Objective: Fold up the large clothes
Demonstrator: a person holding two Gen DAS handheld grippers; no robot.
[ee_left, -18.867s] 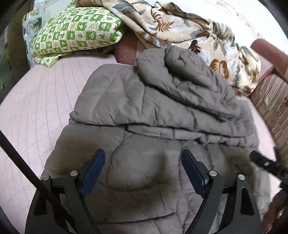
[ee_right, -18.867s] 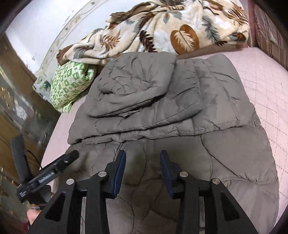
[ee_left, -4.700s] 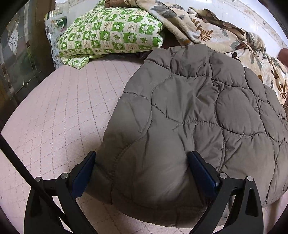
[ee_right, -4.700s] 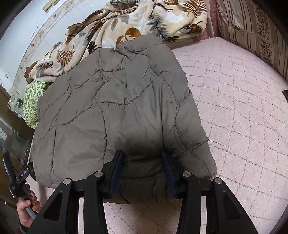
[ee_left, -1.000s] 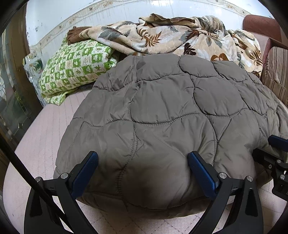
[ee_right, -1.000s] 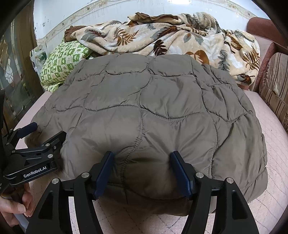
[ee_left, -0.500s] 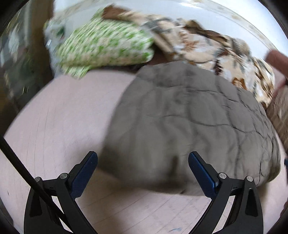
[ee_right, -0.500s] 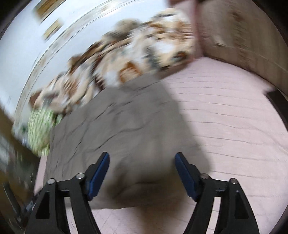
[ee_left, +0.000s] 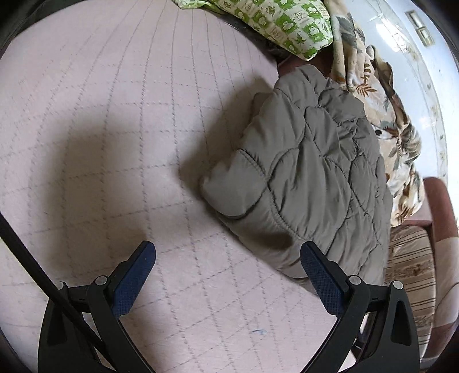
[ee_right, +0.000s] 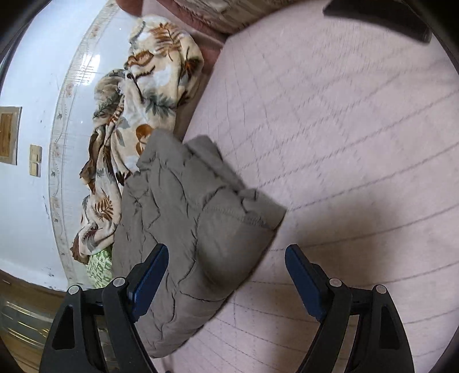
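A grey-brown quilted puffer jacket [ee_left: 312,183] lies folded into a thick bundle on the pink quilted bed [ee_left: 114,120]. My left gripper [ee_left: 226,269] is open and empty above the bed, with the jacket ahead and to its right. In the right wrist view the same jacket [ee_right: 195,229] lies ahead and to the left. My right gripper [ee_right: 226,272] is open and empty, its left finger over the jacket's near edge, the right one over bare bed [ee_right: 344,129].
A green-and-white patterned pillow [ee_left: 284,23] and a crumpled leaf-print blanket [ee_right: 137,114] lie behind the jacket at the wall. A striped cushion [ee_left: 410,272] and a brown sofa arm [ee_left: 439,206] stand to the right. A dark flat object [ee_right: 378,20] lies at the bed's far edge.
Both grippers have pulled back off the folded jacket and swung apart, the left one to the left, the right one to the right. The jacket stays folded on the bed.
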